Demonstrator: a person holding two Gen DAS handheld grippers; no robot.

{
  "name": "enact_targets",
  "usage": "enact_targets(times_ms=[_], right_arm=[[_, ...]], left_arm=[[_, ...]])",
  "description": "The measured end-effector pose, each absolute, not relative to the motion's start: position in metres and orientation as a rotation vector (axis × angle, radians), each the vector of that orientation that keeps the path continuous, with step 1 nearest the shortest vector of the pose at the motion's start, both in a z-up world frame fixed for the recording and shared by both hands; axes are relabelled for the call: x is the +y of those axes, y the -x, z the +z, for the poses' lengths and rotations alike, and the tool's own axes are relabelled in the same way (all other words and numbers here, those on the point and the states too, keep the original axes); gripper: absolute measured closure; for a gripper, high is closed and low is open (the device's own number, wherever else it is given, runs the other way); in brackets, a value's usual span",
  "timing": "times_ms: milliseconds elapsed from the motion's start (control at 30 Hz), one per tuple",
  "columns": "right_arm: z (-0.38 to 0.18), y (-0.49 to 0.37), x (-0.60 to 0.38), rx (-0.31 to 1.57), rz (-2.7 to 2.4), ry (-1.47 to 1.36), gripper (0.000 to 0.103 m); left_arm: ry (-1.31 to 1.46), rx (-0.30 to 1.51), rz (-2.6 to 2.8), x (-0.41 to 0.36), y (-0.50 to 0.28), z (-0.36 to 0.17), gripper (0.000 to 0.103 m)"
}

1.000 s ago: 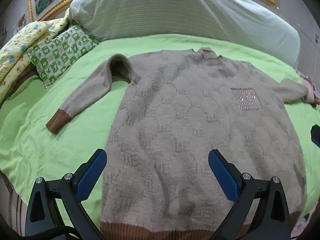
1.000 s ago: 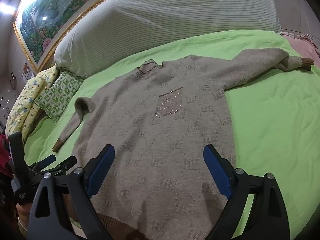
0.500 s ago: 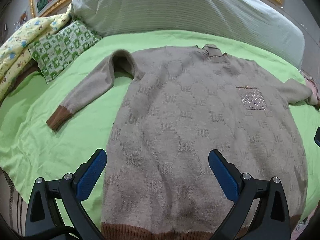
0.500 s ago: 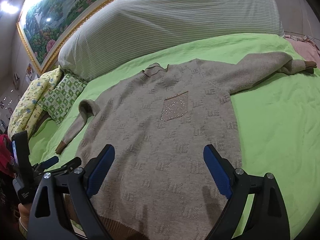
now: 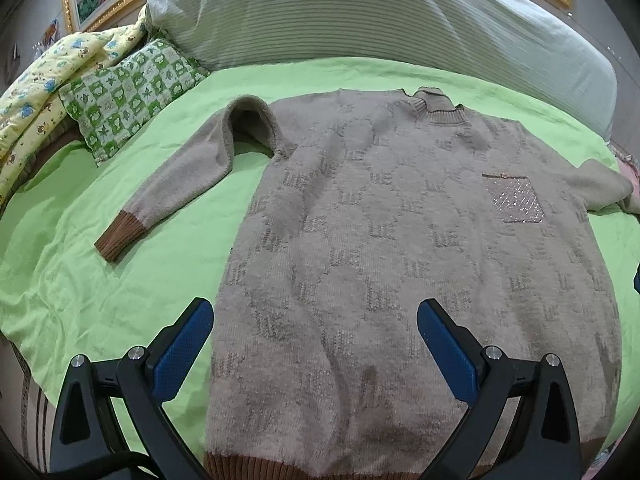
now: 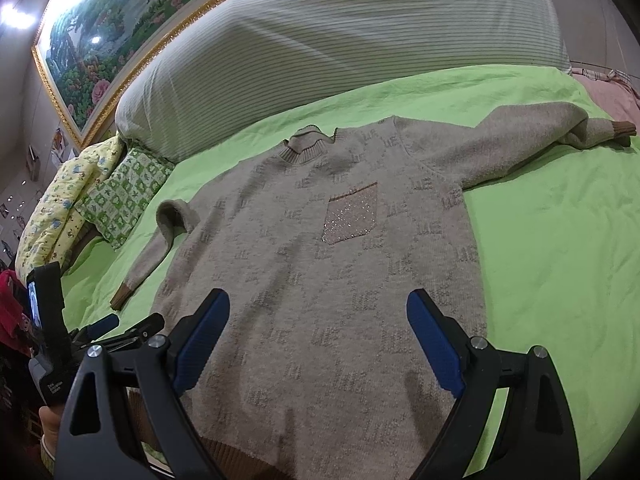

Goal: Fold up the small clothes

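A soft tan sweater [image 5: 400, 264] lies flat and face up on the bright green sheet [image 5: 100, 280] of the bed, with its neck pointing at the big striped pillow [image 5: 380, 20] and its brown bottom band closest to me. A little sparkly pocket [image 5: 514, 200] sits on the chest. One sleeve [image 5: 180, 184] bends at the shoulder and runs down beside the body, ending in a brown cuff [image 5: 120, 238] on the sheet. The other sleeve [image 6: 532, 136] stretches out sideways the other way, and its end is folded over near the pink cloth [image 6: 616, 92] at the edge of the bed. The left gripper [image 5: 314, 344] hangs over the bottom part of the sweater with its two blue pads wide apart, holding nothing (one pad is over the sheet, one over the sweater). The right gripper [image 6: 318, 338] hangs over the bottom part too, spread wide as well, and it grips nothing. From its camera the left gripper shows low at the side, next to the sweater's bottom corner. Beside the big pillow sit a small green checked pillow [image 5: 128, 92] and a yellow blanket [image 5: 44, 76] with little pictures. A gold-framed painting [image 6: 120, 28] of flowers and trees hangs on the wall behind the bed.
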State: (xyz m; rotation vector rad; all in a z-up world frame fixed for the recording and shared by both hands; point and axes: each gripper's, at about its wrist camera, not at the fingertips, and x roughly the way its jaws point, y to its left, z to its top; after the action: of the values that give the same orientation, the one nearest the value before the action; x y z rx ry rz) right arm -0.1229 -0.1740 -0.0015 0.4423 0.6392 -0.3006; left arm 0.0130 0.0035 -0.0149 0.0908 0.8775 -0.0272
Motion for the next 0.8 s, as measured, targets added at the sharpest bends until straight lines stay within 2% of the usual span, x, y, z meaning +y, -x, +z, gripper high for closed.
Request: enact_targets(times_ms=[800], right_arm=[[-0.013, 0.118, -0.184, 0.661, -0.3, -0.473, 0.013]], left_arm=[[-0.095, 0.857, -0.042, 0.0, -0.015, -0.011, 0.001]])
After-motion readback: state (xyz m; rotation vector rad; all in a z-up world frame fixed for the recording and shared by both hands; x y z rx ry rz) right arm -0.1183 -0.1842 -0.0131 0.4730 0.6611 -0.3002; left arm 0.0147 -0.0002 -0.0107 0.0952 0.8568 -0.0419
